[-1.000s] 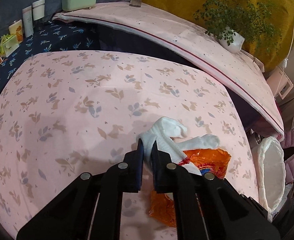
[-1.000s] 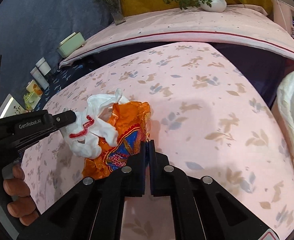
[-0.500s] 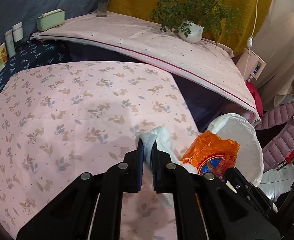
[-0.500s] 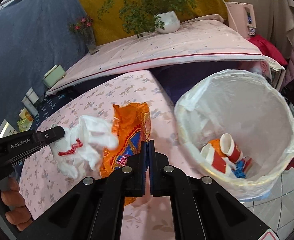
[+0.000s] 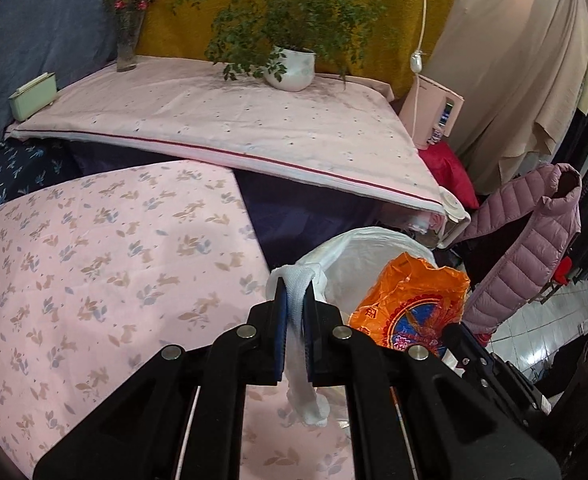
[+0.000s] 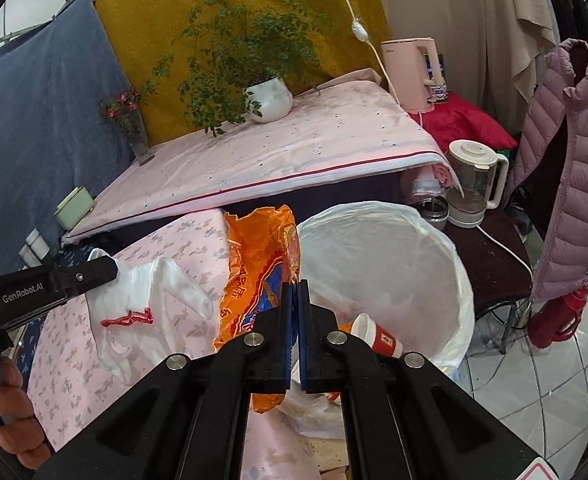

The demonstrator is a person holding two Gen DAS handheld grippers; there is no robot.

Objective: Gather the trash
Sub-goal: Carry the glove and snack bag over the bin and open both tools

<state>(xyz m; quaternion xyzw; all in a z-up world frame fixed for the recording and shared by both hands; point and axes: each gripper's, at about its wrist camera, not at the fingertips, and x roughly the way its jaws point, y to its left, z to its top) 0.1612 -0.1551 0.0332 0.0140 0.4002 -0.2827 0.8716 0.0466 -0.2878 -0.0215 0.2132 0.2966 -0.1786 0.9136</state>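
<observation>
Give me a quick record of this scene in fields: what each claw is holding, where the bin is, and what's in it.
left gripper: shut on white plastic bag
right gripper: shut on orange wrapper
trash bin: white-lined, beside the pink floral table, just past both grippers
bin contents: a red-and-white paper cup; the rest is hidden
state of both items: held up in the air near the bin's rim, not yet dropped

Both wrist cams sit close above the pink floral table (image 5: 94, 264), looking forward-down along their fingers. Shared: white-lined bin (image 6: 425, 248), potted plant (image 5: 290, 68), orange wrapper (image 6: 258, 264).
</observation>
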